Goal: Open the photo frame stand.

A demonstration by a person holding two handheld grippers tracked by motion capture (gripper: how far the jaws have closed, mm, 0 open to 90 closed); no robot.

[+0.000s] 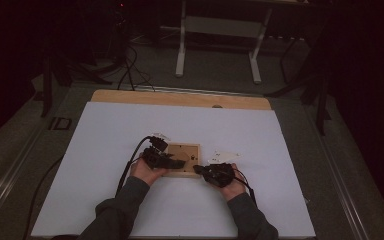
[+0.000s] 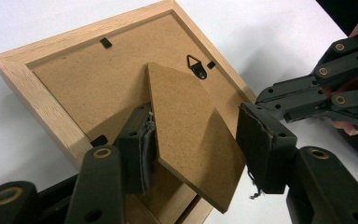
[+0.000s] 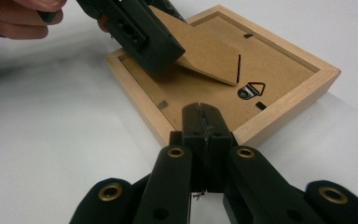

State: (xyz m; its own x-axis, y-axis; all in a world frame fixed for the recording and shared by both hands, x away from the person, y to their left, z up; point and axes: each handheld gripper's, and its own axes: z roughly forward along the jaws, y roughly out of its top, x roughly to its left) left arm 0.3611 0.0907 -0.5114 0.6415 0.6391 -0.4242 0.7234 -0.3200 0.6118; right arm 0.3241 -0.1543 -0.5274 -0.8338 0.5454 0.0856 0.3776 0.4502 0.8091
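Work in hand: a wooden frame (image 2: 42,98) lies face down on the white sheet (image 1: 105,150), back board (image 2: 84,88) up, and the person is handling the fold-out stand (image 2: 191,135) on that back.
Frame, where: near the middle of the sheet, just in front of the person, between the two hands; in the high view it sits at (image 1: 186,159).
Stand: its free end is lifted off the back board and it slopes up towards the left gripper; the other end stays attached near the hanger (image 2: 196,66). From the right gripper view the raised flap (image 3: 209,51) plainly stands clear of the board.
Left gripper (image 2: 193,140): jaws apart, one on each side of the stand. The left pad (image 2: 145,144) lies against the stand's edge; the right pad stands off it with a gap, so I would call it released rather than grasping.
Right gripper (image 3: 204,122): jaws clenched together with nothing between them, tips down at the frame's near corner; whether they press on the wood I cannot tell.
Clips: small black tabs (image 2: 106,43) along the inner rim look to be in place, so the back appears closed.
Done, by my reading: frame turned face down, back shut, stand swung partly out.
Left, by my reading: open the stand fully, then set the frame upright on it.
Also there: white paper bits (image 1: 225,156) on the sheet beyond the right hand.
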